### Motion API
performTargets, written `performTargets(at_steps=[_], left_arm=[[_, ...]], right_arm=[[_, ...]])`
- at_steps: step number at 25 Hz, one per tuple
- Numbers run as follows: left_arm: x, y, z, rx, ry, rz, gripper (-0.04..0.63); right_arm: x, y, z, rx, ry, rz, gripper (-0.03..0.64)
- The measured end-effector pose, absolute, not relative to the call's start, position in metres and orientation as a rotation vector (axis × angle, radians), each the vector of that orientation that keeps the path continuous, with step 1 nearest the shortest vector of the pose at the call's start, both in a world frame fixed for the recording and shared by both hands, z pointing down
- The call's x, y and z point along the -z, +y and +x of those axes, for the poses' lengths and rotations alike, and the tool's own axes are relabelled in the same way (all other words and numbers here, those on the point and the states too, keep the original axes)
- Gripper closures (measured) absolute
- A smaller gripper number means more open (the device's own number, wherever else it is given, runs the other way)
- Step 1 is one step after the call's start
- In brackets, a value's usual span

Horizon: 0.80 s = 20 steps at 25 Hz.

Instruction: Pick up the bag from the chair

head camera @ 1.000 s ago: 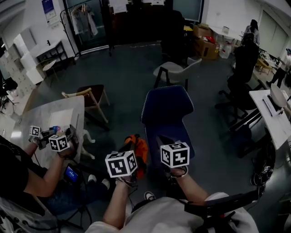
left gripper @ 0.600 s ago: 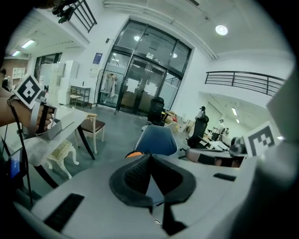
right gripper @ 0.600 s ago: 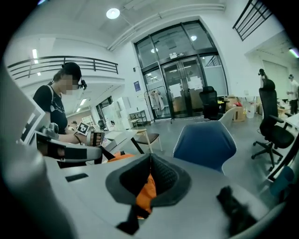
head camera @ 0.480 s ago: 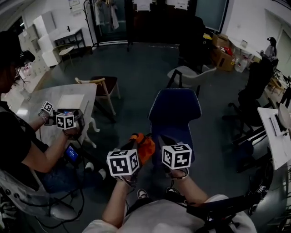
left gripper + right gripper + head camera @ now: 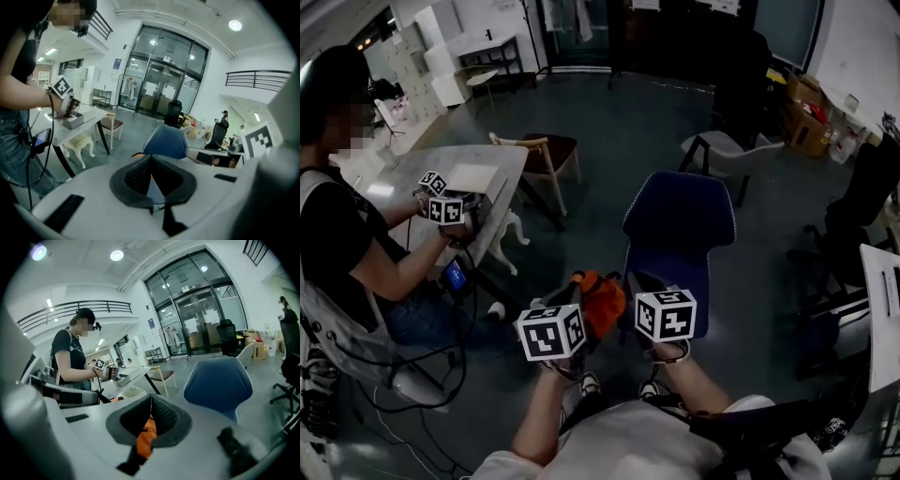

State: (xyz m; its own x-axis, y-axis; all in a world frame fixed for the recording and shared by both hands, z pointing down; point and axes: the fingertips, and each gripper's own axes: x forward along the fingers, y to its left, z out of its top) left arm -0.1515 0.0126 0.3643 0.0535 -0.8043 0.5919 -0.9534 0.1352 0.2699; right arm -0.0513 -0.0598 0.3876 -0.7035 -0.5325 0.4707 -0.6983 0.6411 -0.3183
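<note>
Right gripper view shows my right gripper (image 5: 151,401) closed, its pads meeting at the tips with a fold of the orange bag (image 5: 146,439) pinched low between them and hanging below. My left gripper (image 5: 150,159) is closed as well, pad against pad. Only a thin sliver of orange shows in the seam, so I cannot tell whether it grips fabric or just sits against it. From the head view, the bag bunches between my two grippers at the near left corner of the blue chair (image 5: 680,225). I cannot tell whether its underside rests on the seat. It looks soft and light: thin cloth that crumples and sags instead of keeping a shape, with dark trim or a strap on the far side. I judge a pinch on loose fabric will hold, but the cloth can slide through the pads and the body will swing. The strap or a seam would be a surer place to hold, and it is not fragile. Farther left, a seated person (image 5: 337,234) works with grippers at a table (image 5: 412,183), well apart from the chair.
</note>
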Motion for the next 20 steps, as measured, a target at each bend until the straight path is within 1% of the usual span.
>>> performTargets(at_steps=[13, 20], left_arm=[[-0.341, 0.051, -0.152, -0.150, -2.035, 1.463, 0.575], [-0.339, 0.084, -0.163, -0.140, -2.066, 1.404, 0.575]], right_arm=[[-0.374, -0.050, -0.050, -0.618, -2.640, 0.731, 0.584], [-0.372, -0.023, -0.059, -0.607, -2.642, 0.679, 0.584]])
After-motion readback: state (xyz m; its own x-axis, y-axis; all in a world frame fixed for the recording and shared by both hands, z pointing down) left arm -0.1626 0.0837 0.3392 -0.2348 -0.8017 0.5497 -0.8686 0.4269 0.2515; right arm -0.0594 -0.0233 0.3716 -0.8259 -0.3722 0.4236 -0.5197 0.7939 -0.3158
